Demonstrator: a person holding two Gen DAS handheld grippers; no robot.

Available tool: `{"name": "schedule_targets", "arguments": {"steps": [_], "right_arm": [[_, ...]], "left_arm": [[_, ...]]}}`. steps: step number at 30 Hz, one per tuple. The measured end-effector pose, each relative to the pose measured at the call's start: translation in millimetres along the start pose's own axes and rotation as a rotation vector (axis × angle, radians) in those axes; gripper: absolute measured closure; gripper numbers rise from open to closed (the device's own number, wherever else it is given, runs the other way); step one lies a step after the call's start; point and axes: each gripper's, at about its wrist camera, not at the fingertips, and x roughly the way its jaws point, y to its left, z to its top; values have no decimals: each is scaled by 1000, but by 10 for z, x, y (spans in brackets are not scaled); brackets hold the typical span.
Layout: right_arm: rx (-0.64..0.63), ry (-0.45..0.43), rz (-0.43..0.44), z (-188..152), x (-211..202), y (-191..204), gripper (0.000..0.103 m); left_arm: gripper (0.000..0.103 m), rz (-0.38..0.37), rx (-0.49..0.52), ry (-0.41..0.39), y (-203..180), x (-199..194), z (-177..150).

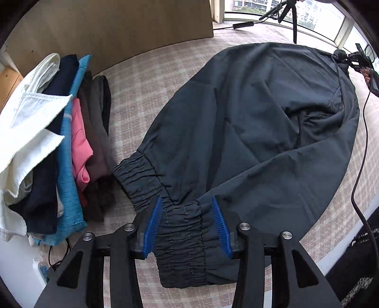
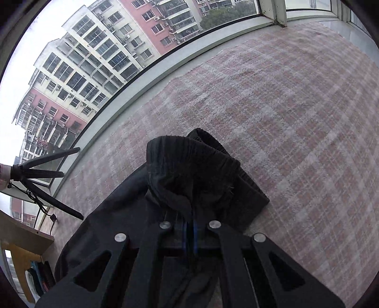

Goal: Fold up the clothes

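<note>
Dark grey trousers [image 1: 248,118] lie spread on a pink checked cloth [image 1: 146,78], folded leg over leg. Their two elastic cuffs [image 1: 182,239] point toward the left wrist camera. My left gripper [image 1: 187,200] stands open over the nearer cuff, which lies between the blue pads [image 1: 154,225] without being pinched. At the far right, my right gripper [image 1: 350,59] holds the waist end. In the right wrist view, the right gripper [image 2: 190,228] is shut on the bunched ribbed waistband [image 2: 189,170], which hides its fingertips.
A stack of folded clothes [image 1: 59,142] in white, navy, blue and pink lies at the left. A black cable [image 1: 362,165] runs down the right side. A tripod [image 1: 291,14] stands by the window [image 2: 94,59]. A power strip [image 1: 42,270] sits at the lower left.
</note>
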Motion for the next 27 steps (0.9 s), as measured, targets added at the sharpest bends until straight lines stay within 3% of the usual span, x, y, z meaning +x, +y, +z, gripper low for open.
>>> {"name": "schedule_targets", "arguments": {"steps": [2,4,6,7,8,9,13,17,23,27], "right_arm": [[-13,2,-9,-12,-8,15,100],[-25,5,-14,-15,-7,50,99],[-36,6,-18,-28,-6,75,99],[-39,6,-20,-33,-10,79,99],[-40,5,-22,-38,-17,78,99],[-40,5,-24,-42,-24,77,99],[-17,-19,-23,-41,-131,12,99],[13,-77,-8,-7,-385,-80,100],[-4,-112,-19,175,-527,-73,100],[-17,-94,-30,347,-271,93,100]], "left_arm": [[48,-2,134,28,-197,53,97],[47,1,240,66,-345,154,161],[48,-7,285,111,-392,290,193],[57,-13,290,135,-394,362,198],[89,-14,288,154,-392,421,193],[103,-20,276,160,-392,437,178],[102,-59,201,120,-383,248,88],[102,-40,31,21,-80,-220,59],[102,63,-183,-87,606,-413,274],[102,124,-227,-98,801,-229,522]]}}
